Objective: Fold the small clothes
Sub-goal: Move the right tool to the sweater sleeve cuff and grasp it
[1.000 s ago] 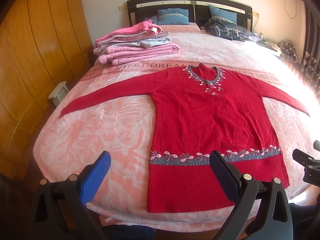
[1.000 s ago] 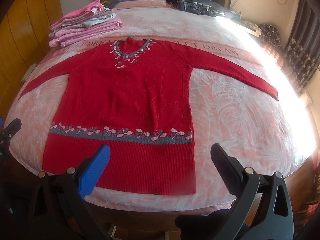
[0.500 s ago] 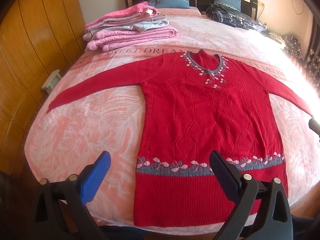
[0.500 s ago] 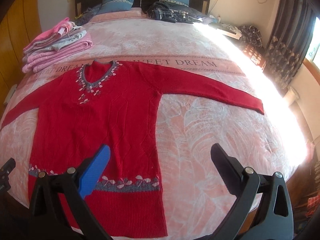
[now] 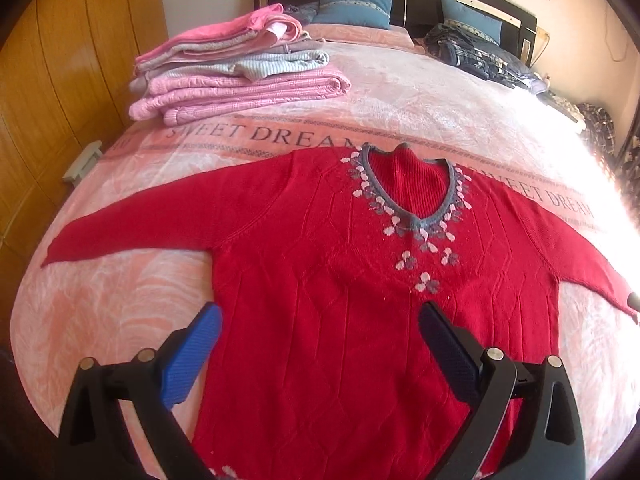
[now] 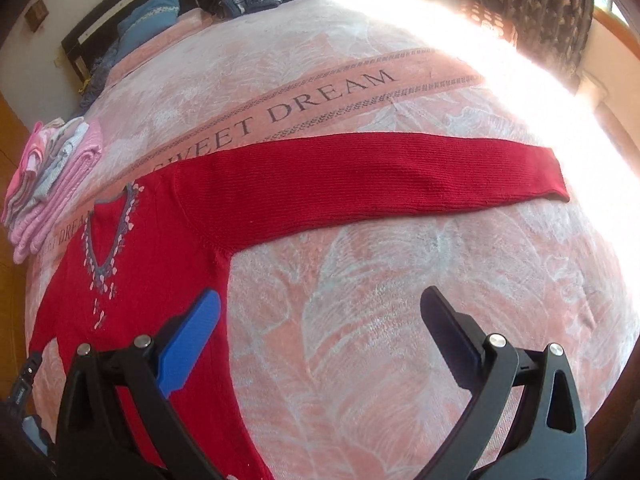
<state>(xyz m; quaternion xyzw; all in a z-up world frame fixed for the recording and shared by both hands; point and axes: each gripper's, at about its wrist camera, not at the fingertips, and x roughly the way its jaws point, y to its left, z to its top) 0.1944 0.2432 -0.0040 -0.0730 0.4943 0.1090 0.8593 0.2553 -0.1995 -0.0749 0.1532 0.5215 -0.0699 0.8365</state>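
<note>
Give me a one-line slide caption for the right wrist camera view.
Open right gripper hovers over the pink bedspread, facing the outstretched sleeve of a flat red sweater.

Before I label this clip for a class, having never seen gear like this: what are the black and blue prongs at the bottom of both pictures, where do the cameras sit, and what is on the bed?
Those prongs are hand-held tongs, one per hand; no robot is involved. Each carries a wide-angle camera looking along its two fingers. The left tongs hover open over the body of a red sweater spread flat on the pink bedspread. The right tongs are also open and face the sweater's outstretched sleeve. Neither holds anything. A stack of folded clothes lies near the headboard.
</note>
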